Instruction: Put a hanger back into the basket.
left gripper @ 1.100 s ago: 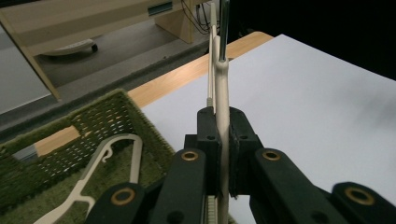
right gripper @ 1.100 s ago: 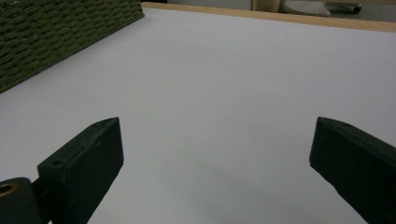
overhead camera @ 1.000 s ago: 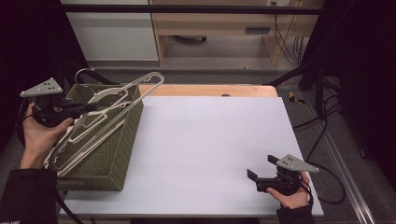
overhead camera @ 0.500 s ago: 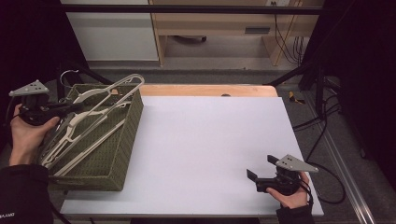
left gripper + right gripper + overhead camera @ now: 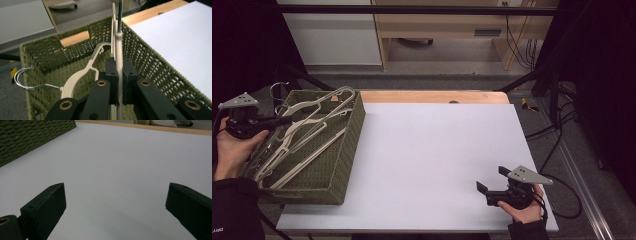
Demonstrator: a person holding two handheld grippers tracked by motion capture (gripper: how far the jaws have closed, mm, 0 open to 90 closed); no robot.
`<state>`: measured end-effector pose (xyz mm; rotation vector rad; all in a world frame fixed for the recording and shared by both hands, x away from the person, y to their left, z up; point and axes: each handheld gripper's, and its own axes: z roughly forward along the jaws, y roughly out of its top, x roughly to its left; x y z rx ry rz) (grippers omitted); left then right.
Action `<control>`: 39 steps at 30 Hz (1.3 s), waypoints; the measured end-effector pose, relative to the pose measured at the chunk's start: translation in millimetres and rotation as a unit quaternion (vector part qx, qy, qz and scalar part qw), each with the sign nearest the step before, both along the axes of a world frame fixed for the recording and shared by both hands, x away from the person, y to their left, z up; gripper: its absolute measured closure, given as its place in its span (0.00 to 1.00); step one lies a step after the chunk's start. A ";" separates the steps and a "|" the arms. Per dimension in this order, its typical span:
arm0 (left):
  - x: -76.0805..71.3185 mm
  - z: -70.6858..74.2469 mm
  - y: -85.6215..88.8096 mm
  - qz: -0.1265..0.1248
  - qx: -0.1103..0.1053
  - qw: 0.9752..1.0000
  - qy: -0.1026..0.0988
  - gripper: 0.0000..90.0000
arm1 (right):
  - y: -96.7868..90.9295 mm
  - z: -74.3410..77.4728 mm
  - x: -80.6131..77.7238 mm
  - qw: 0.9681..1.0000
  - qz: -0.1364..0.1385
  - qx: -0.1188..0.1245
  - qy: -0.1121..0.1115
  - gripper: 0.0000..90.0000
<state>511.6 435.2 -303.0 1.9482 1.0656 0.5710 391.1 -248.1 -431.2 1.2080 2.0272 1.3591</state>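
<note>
A green woven basket (image 5: 354, 135) stands at the table's left with several cream plastic hangers (image 5: 307, 135) lying in it. My left gripper (image 5: 279, 120) hovers over the basket's left rim, shut on the thin bar of one cream hanger (image 5: 118, 42), which runs upright between the pads (image 5: 111, 75). Beneath it in the basket lies another cream hanger (image 5: 82, 73) with a metal hook (image 5: 22, 78). My right gripper (image 5: 490, 179) rests low near the table's front right, open with nothing between its fingers (image 5: 45, 207).
The white tabletop (image 5: 437, 150) stretches between the basket and the right hand. A wooden strip (image 5: 432, 96) runs along the far edge. Cables (image 5: 557, 130) hang off the right side. The basket's wall (image 5: 30, 137) shows far left in the right gripper view.
My left hand has moved left and down with the hanger, which now lies lower inside the basket. The right gripper has stayed where it was.
</note>
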 end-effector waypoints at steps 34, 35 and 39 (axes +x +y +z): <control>9.5 -69.7 13.4 0.155 -0.013 0.982 0.106 0.76 | 0.6 0.1 -0.1 1.000 0.002 0.001 0.000 0.04; 8.6 -70.4 13.6 0.157 -0.016 0.982 0.107 0.75 | 0.3 0.2 0.0 1.000 0.002 0.000 0.000 0.04; 4.3 -70.5 12.7 0.160 -0.011 0.981 0.109 0.71 | 0.2 0.4 -0.3 1.000 0.004 -0.002 -0.001 0.04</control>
